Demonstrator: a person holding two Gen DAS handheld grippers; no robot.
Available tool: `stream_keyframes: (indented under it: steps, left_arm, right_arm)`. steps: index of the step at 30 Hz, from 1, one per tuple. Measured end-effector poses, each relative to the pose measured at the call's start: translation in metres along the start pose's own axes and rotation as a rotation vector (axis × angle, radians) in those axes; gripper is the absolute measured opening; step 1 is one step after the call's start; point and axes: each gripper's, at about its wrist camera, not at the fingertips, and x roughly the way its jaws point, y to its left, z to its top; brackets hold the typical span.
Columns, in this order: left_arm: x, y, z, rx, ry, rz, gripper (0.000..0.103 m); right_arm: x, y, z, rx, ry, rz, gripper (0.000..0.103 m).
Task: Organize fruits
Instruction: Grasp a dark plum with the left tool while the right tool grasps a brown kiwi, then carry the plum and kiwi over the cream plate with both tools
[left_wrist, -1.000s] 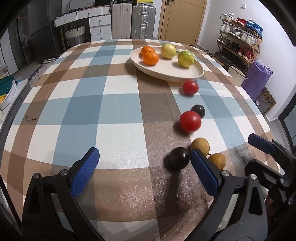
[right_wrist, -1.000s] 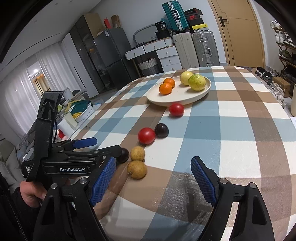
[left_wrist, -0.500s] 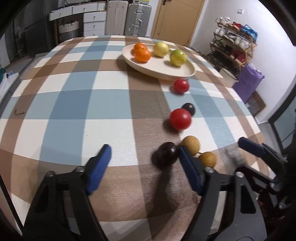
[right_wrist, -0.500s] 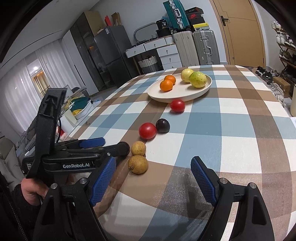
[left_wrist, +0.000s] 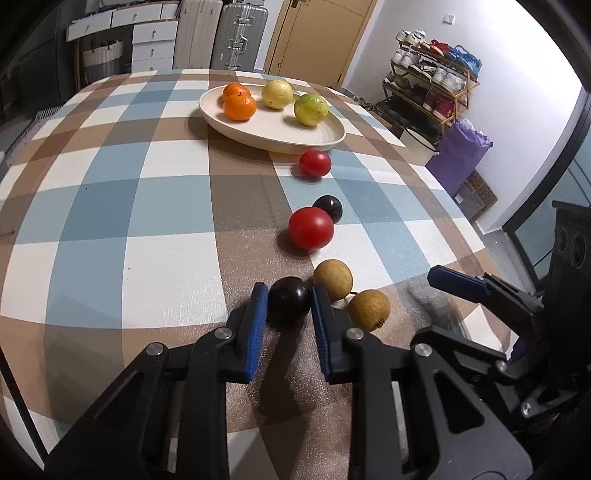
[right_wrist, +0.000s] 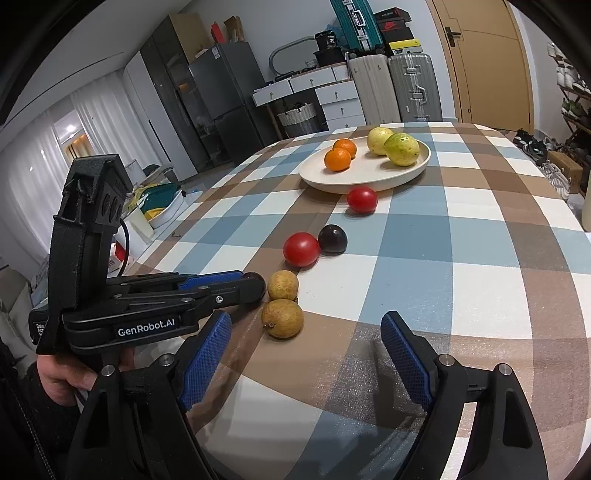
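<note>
Checked tablecloth (left_wrist: 110, 192) held a cream plate (left_wrist: 273, 134) with two oranges (left_wrist: 239, 107) and two yellow-green fruits (left_wrist: 310, 109). Two brown fruits (left_wrist: 332, 278) sat just right of the left gripper (left_wrist: 288, 308), crowding it. Its jaws had just been closing and clamped the dark plum (left_wrist: 289, 300) on the cloth, pointing downward. Right gripper (right_wrist: 306, 354) hovered gaping, nothing between its pads.

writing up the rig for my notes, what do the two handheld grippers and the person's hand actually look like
Both are black plastic clamp-style frames with silver screws. The left gripper and right gripper each carry two flat blue pads with a fine diamond texture. The left one's side reads GenRobot.AI in white, with a boxy black block on top and a thin black cable. The person's hand emerges from a dark sleeve.
</note>
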Motion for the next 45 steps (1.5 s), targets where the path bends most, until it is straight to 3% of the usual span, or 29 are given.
stream_keyframes:
  steps: [12,22,31,34,36,41,45]
  left_arm:
    - [-0.01,0.018,-0.002,-0.066,-0.017,-0.054,0.021]
    - [-0.032,0.04,-0.004,-0.11,-0.065,-0.051,0.021]
    - [-0.047,0.05,-0.004,-0.121,-0.096,-0.04,0.021]
    - [-0.05,0.051,-0.005,-0.12,-0.1,-0.035,0.021]
    - [-0.051,0.05,-0.005,-0.118,-0.102,-0.033,0.021]
    - [-0.051,0.05,-0.005,-0.116,-0.102,-0.03,0.021]
    - [-0.052,0.05,-0.004,-0.117,-0.098,-0.029,0.021]
  right_arm:
    - [0.004,0.006,0.002,-0.007,0.011,0.002,0.085]
    - [0.021,0.017,0.003,-0.03,0.054,0.019,0.085]
    - [0.033,0.023,0.004,-0.033,0.086,0.006,0.078]
    - [0.036,0.022,0.005,-0.02,0.101,0.011,0.072]
    - [0.037,0.021,0.005,-0.015,0.103,0.011,0.056]
    - [0.039,0.02,0.007,-0.011,0.117,-0.003,0.03]
    - [0.039,0.018,0.005,0.0,0.11,0.006,0.029]
